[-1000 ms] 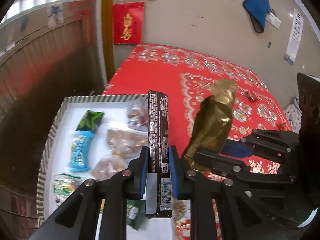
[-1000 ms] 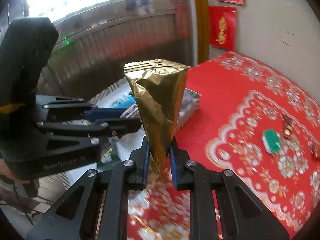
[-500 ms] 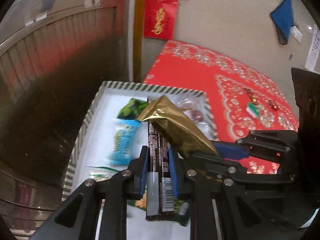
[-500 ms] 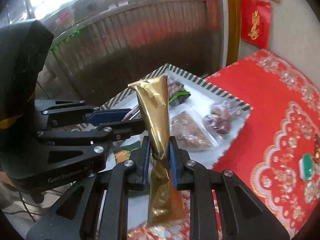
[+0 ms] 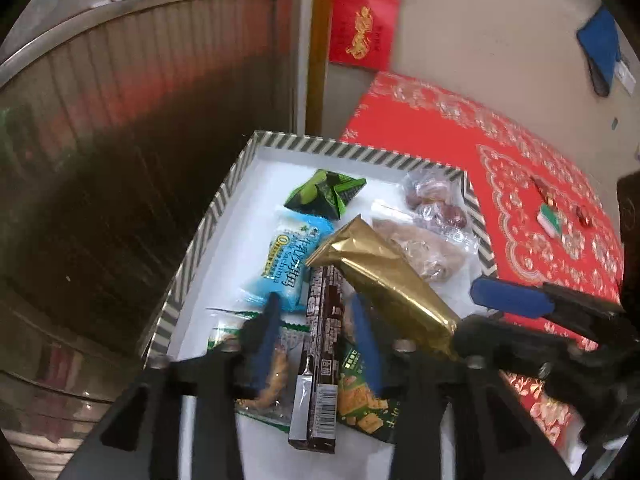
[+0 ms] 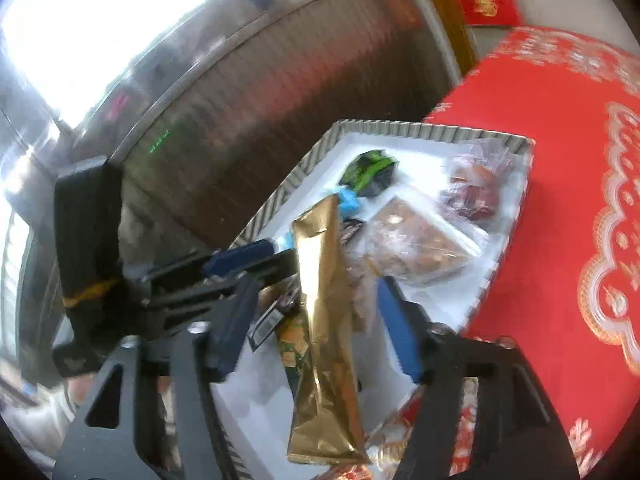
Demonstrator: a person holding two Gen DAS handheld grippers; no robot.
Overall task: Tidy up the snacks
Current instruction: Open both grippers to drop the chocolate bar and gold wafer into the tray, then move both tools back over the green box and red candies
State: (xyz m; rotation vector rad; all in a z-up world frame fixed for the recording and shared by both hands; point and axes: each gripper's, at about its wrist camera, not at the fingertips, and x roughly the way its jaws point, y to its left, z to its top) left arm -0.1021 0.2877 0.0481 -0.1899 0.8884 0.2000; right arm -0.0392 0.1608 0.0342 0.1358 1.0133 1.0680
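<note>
Left wrist view shows the left claw over the striped tray, its jaws opening, blue pads clear of the dark chocolate bar that lies lengthwise between them. Ahead of this claw sit a light-blue milk snack packet and a green pouch; a green cracker pack lies beneath it. Right wrist view shows the right claw, jaws likewise opening, with the gold foil packet between the spread pads, seemingly touching neither, though blur makes this uncertain. Ahead and right of that claw lie clear-wrapped pastries. Red patterned tabletop extends right.
</note>
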